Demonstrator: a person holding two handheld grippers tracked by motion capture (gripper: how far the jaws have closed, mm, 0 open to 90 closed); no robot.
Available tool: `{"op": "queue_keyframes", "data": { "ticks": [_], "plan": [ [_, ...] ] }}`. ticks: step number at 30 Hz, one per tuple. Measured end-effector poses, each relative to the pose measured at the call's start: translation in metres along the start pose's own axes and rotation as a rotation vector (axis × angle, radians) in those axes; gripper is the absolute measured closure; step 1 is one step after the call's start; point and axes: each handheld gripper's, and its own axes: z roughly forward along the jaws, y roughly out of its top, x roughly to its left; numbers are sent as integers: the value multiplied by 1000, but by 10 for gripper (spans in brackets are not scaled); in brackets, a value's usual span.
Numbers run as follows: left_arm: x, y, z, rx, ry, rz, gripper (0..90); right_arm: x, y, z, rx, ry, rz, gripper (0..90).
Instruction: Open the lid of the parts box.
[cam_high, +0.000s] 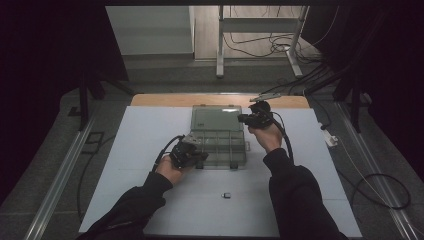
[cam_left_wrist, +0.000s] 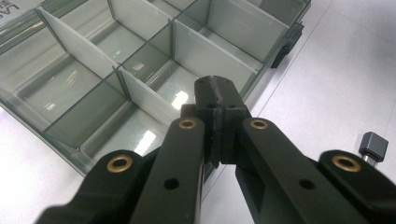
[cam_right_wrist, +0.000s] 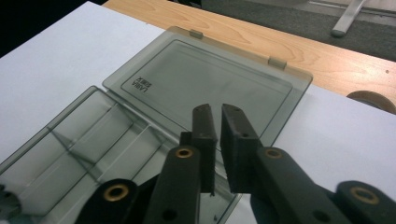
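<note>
Left gripper (cam_left_wrist: 215, 95) closed over open organizer box (cam_left_wrist: 140, 60); small plug (cam_left_wrist: 373, 147) beside.

Lab: dark curtains, floor cables (cam_high: 300, 60)

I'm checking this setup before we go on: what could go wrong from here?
1. The left gripper is shut at the open box's front edge; a push might slide the light box on the smooth sheet.
2. The lid lies flat behind; the right gripper, hovering over it, could knock it.
3. The small black part lies loose near the forearms and may get swept away.
</note>
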Motion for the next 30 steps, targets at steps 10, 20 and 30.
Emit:
{"op": "queue_keyframes", "data": {
  "ticks": [10,20,30],
  "plan": [
    [0,2,1,18,7,9,891,7,-7,-14,9,4,-16,731],
    [-2,4,-3,29,24,20,890,18,-16,-29,32,15,-35,617],
    [0,4,-12,8,20,-3,796,26,-23,-40,50,23,-52,530]
  ]
}}
